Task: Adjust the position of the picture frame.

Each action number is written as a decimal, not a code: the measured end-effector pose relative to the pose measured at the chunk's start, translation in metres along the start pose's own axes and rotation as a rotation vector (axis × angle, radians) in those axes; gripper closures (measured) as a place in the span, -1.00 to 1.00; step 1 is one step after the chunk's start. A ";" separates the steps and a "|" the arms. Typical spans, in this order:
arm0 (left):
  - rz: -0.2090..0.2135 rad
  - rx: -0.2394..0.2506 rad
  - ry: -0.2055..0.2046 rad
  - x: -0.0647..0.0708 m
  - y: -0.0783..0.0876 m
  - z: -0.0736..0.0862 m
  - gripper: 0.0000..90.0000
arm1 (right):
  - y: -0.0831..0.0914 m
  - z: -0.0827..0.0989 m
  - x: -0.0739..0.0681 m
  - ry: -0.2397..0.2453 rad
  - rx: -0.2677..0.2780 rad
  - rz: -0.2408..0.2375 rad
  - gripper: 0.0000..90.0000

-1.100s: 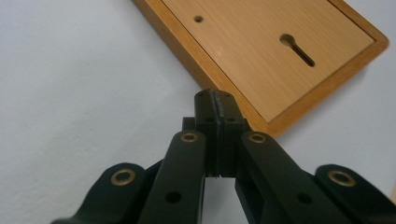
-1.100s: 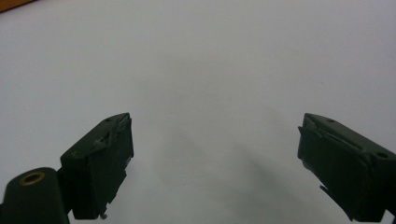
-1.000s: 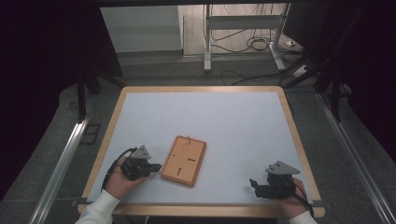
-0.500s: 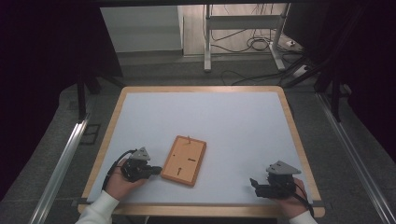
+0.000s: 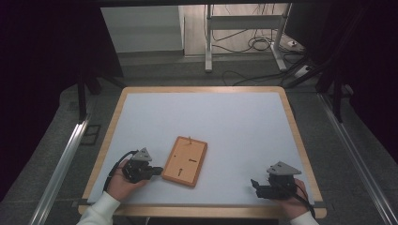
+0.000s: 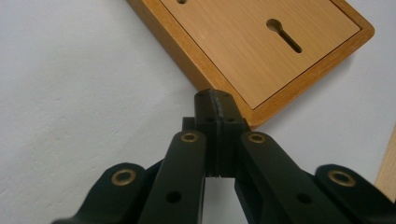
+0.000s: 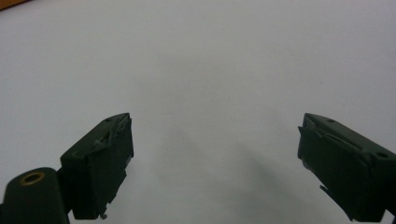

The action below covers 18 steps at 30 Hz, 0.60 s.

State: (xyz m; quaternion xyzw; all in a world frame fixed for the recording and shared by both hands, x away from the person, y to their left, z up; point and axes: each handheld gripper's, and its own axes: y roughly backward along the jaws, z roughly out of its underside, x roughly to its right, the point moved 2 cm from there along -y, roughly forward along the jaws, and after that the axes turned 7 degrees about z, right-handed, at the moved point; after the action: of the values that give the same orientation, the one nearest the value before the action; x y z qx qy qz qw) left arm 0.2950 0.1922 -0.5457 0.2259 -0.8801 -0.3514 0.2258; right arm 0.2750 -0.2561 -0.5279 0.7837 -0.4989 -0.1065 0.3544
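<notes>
A flat wooden board [image 5: 185, 161] with a keyhole slot lies on the white table top near the front, left of centre. My left gripper [image 5: 157, 169] rests on the table with its tips against the board's left edge. In the left gripper view its jaws are pressed together, shut, with the gripper [image 6: 215, 100] touching the rim of the board [image 6: 261, 51] and nothing between them. My right gripper [image 5: 255, 184] sits at the front right, well apart from the board. In the right gripper view its jaws stand wide open over bare table, the gripper [image 7: 215, 140] holding nothing.
The table [image 5: 287, 108] has a light wooden rim. Beyond its far edge a metal stand [image 5: 244, 28] and cables [image 5: 256, 44] lie on the floor. Metal rails [image 5: 61, 164] run along both sides of the table.
The left gripper has edged slightly right toward the board's edge. The right gripper has stayed in place.
</notes>
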 end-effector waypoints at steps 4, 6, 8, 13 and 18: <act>-0.004 0.001 0.008 0.001 -0.001 0.000 1.00 | -0.001 0.000 -0.001 0.002 -0.004 0.000 -0.76; -0.004 0.000 0.008 0.001 -0.001 -0.001 1.00 | -0.001 0.000 -0.001 0.002 -0.005 0.000 -0.76; -0.001 -0.003 0.005 0.003 -0.002 -0.002 1.00 | -0.001 0.000 -0.001 0.002 -0.006 0.001 -0.76; 0.005 -0.004 0.003 0.006 -0.005 -0.004 1.00 | -0.002 0.000 -0.001 0.001 -0.008 0.001 -0.76; 0.013 -0.007 -0.011 0.011 -0.010 -0.008 1.00 | -0.003 0.000 -0.002 0.002 -0.010 0.000 -0.76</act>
State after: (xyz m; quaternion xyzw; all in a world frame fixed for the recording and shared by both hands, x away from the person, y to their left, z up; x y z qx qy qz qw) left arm 0.2928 0.1750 -0.5450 0.2174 -0.8815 -0.3545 0.2239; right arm 0.2761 -0.2541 -0.5303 0.7819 -0.4983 -0.1082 0.3587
